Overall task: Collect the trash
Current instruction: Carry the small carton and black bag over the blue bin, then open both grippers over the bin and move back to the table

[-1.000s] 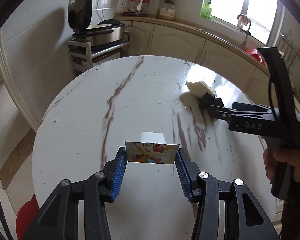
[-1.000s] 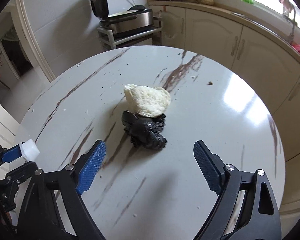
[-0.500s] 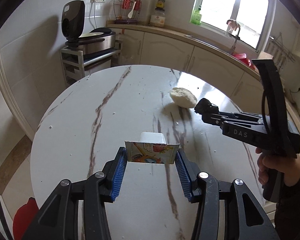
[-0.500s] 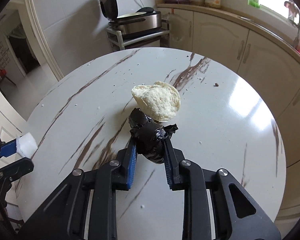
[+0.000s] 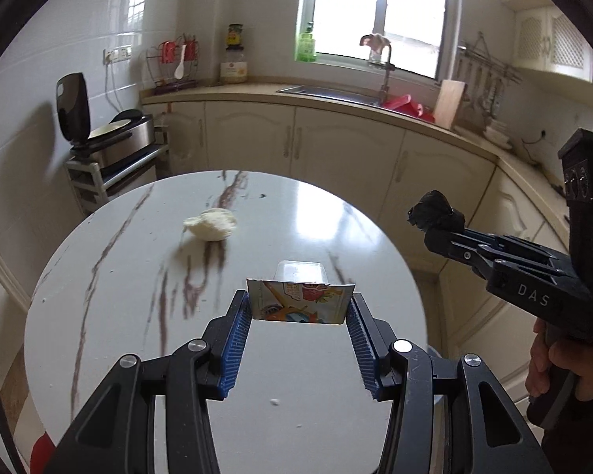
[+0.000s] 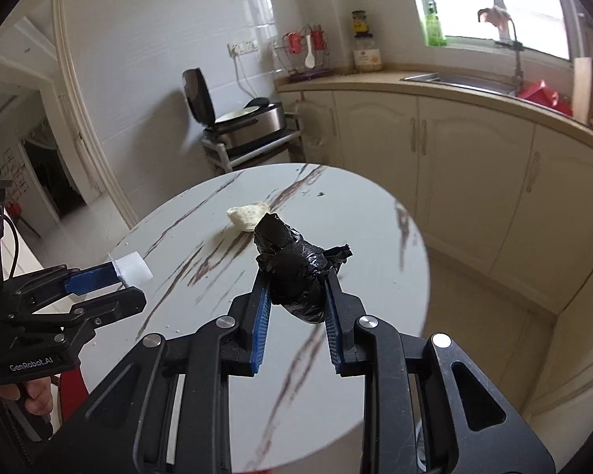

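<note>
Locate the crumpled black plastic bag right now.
The crumpled black plastic bag is clamped in the right gripper, lifted above the round marble table, near the white crumpled tissue.

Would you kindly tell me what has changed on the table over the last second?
The right claw closed on the crumpled black bag that lay beside the white wad and lifted it off the table. The left claw rose too. Unchanged: the left claw grips its small printed cup, and the wad lies on the table.
</note>
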A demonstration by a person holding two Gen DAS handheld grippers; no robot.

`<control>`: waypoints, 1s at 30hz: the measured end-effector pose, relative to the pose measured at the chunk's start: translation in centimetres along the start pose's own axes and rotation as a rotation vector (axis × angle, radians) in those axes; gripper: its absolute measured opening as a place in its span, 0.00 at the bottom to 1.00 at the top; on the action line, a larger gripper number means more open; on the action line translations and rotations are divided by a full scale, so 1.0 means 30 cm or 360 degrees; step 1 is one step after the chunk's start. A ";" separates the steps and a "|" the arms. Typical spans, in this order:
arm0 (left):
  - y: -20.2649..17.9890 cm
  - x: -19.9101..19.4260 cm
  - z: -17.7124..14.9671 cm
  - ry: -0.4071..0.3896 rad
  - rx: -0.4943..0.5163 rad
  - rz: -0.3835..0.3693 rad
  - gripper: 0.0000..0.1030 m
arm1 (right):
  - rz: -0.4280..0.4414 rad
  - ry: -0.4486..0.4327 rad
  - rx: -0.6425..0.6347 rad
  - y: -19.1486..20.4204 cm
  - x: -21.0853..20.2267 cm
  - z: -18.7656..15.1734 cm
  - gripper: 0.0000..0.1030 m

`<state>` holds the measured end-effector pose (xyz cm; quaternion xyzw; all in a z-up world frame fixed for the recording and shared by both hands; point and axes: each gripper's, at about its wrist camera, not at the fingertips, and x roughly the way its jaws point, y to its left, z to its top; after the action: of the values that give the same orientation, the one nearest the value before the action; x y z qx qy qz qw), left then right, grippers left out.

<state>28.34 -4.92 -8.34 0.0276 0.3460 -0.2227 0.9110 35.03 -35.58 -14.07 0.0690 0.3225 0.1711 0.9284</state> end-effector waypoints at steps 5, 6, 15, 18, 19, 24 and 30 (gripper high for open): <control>-0.281 0.064 0.003 0.0054 0.0183 -0.0145 0.44 | -0.0154 -0.0116 0.0183 -0.240 -0.165 -0.089 0.24; -0.336 0.085 0.002 0.0077 0.0218 -0.0173 0.44 | -0.0185 -0.0119 0.0219 -0.287 -0.183 -0.111 0.24; -0.763 0.326 -0.034 0.0294 0.0458 -0.0397 0.44 | -0.0573 -0.0039 0.0573 -0.705 -0.253 -0.404 0.24; -0.861 0.439 -0.055 0.0374 0.0518 -0.0427 0.44 | -0.0649 0.0006 0.0701 -0.815 -0.253 -0.514 0.24; -0.893 0.480 -0.066 0.0406 0.0542 -0.0434 0.44 | -0.0661 0.0020 0.0735 -0.845 -0.250 -0.542 0.24; -1.004 0.710 -0.085 0.0572 0.0615 -0.0425 0.44 | -0.0743 0.0107 0.0897 -0.980 -0.218 -0.687 0.24; -1.062 0.967 -0.087 0.0742 0.0673 -0.0508 0.44 | -0.0753 0.0184 0.1007 -1.086 -0.171 -0.791 0.24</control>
<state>32.36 -44.24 -25.66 0.2113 0.4910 -0.4166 0.7353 25.39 -67.39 -37.44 0.2657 0.4181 -0.1517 0.8554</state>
